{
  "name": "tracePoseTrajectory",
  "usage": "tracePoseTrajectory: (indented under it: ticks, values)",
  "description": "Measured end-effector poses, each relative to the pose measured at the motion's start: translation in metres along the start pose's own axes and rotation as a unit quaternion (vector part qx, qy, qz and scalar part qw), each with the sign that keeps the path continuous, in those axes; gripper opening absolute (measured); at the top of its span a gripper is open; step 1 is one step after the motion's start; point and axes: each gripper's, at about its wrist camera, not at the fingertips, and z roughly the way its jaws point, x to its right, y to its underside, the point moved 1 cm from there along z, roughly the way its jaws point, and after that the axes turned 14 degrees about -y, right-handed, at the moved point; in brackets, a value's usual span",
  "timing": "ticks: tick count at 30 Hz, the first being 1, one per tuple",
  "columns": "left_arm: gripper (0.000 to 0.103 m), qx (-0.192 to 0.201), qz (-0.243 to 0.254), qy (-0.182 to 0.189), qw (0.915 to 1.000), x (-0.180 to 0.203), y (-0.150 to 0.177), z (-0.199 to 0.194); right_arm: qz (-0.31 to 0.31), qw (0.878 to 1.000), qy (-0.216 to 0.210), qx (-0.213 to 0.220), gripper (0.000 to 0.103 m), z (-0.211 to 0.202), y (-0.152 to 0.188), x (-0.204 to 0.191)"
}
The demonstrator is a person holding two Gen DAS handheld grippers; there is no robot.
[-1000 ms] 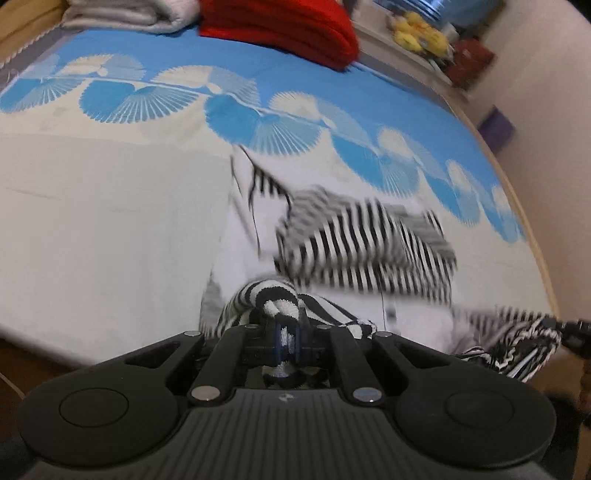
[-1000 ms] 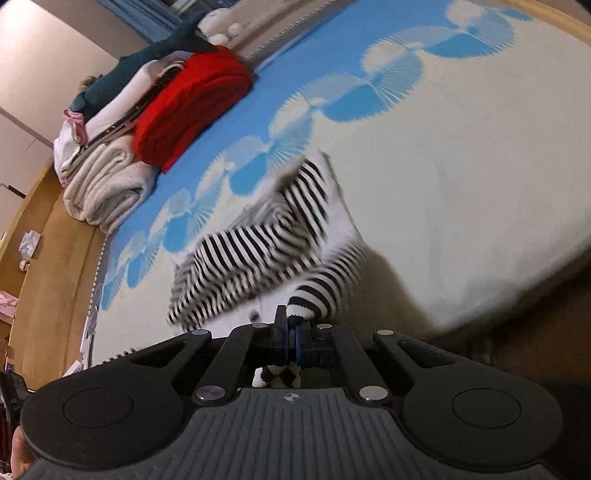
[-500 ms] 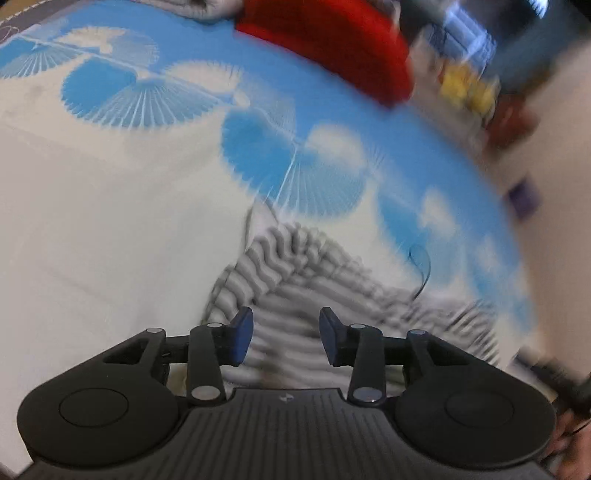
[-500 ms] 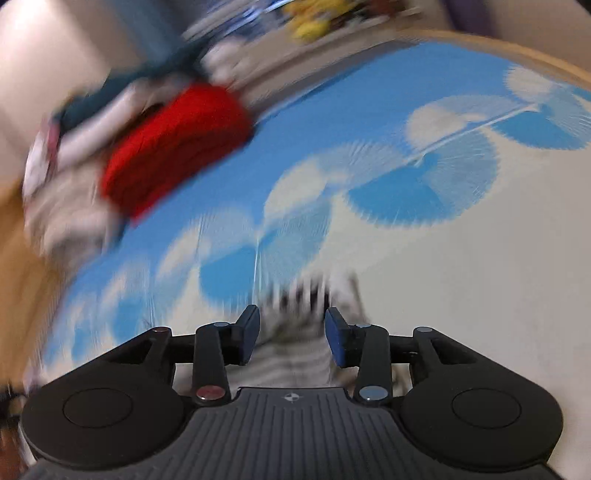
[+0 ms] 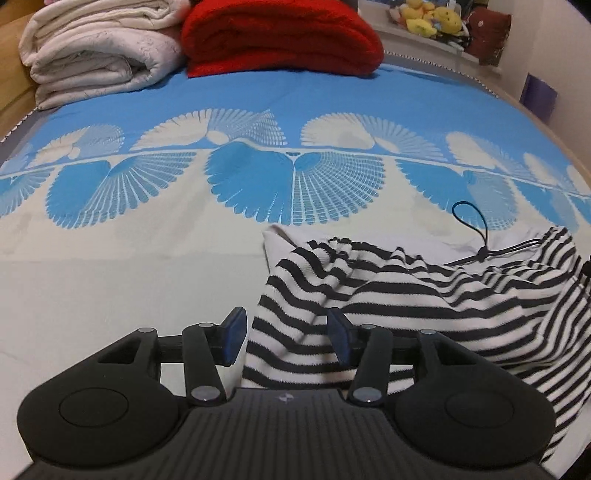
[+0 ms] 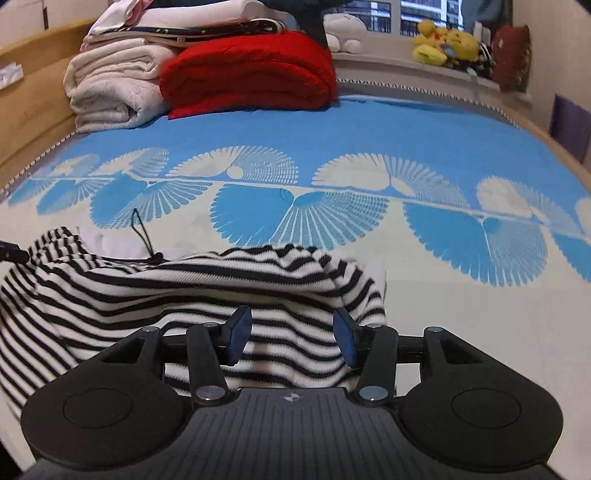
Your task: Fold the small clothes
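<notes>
Striped black-and-white garment (image 5: 388, 295) lies rumpled near the bed's (image 5: 110, 277) front edge; the left claw (image 5: 286, 334) and right claw (image 6: 291, 338), jaws just opened, hover over it holding nothing, cloth showing between the blue pads.

A: How many garments lie on the bedspread (image 5: 147, 280)?
B: One striped garment (image 5: 406, 295), with one black cord loop (image 5: 471, 218).
A: And behind it?
B: One red blanket (image 5: 280, 33), one cream blanket (image 5: 99, 51), several yellow plush toys (image 6: 443, 42), too bunched to count.
</notes>
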Motion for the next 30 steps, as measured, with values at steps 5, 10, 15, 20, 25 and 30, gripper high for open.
tracePoseTrajectory:
  ticks: [5,10,15,20,25,30]
  values:
    - [0.053,0.001,0.023,-0.008,0.9997,0.012,-0.006,0.011,-0.038,0.999,0.01,-0.001,0.051,0.022,-0.011,-0.008]
    - [0.053,-0.006,0.026,-0.019,0.9995,0.018,-0.014,0.033,-0.111,0.993,0.042,-0.008,0.05,0.041,-0.022,-0.022]
    - [0.003,-0.006,0.039,0.014,0.9991,0.021,-0.026,0.045,-0.169,0.984,0.048,-0.031,0.015,0.063,-0.026,-0.03]
    - [0.003,0.096,-0.046,0.015,0.9943,-0.005,-0.055,0.014,-0.155,0.987,0.034,0.006,0.0,0.057,-0.046,-0.025]
    - [0.004,0.094,-0.042,-0.025,0.9944,0.016,-0.067,0.041,-0.044,0.985,0.072,0.15,0.0,0.027,-0.081,-0.002]
    - [0.016,-0.041,-0.018,-0.023,0.9987,0.032,-0.056,0.1,-0.041,0.993,0.106,-0.018,0.002,0.112,-0.066,0.007]
